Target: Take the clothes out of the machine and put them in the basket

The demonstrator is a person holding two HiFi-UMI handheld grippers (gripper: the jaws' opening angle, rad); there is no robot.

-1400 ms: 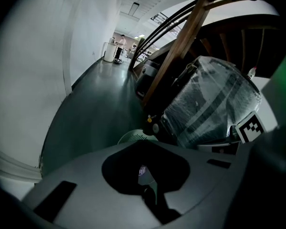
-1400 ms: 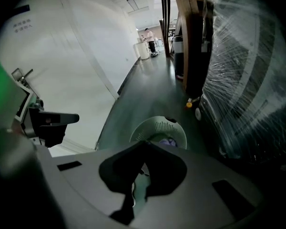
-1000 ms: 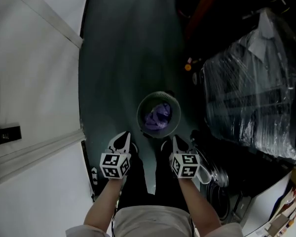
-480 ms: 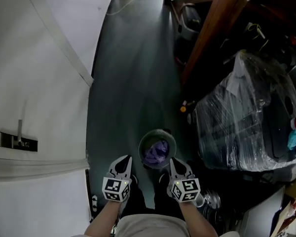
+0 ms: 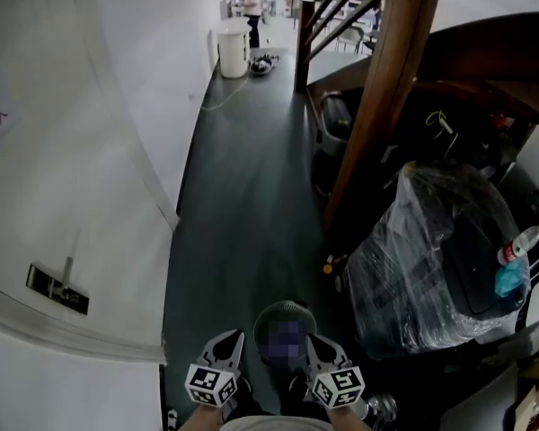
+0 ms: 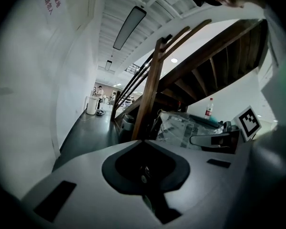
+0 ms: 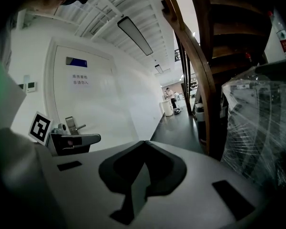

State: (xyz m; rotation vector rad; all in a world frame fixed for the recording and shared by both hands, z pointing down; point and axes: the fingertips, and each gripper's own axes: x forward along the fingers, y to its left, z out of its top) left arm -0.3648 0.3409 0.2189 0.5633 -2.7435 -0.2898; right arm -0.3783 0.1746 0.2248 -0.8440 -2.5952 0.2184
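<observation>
Dark corridor floor (image 5: 242, 196) | basket (image 5: 285, 313) stands between the tongs, just far of their tips | left gripper (image 5: 231, 339) closed, empty | right gripper (image 5: 313, 341) closed, empty

Basket (image 5: 284, 308) on floor (image 5: 242, 196), wrapped bundle (image 5: 422, 259) right.

We see a wooden stair post (image 5: 382, 97) beside a plastic-wrapped bundle (image 5: 413, 268). A white bin (image 5: 234, 52) stands far down the corridor.
</observation>
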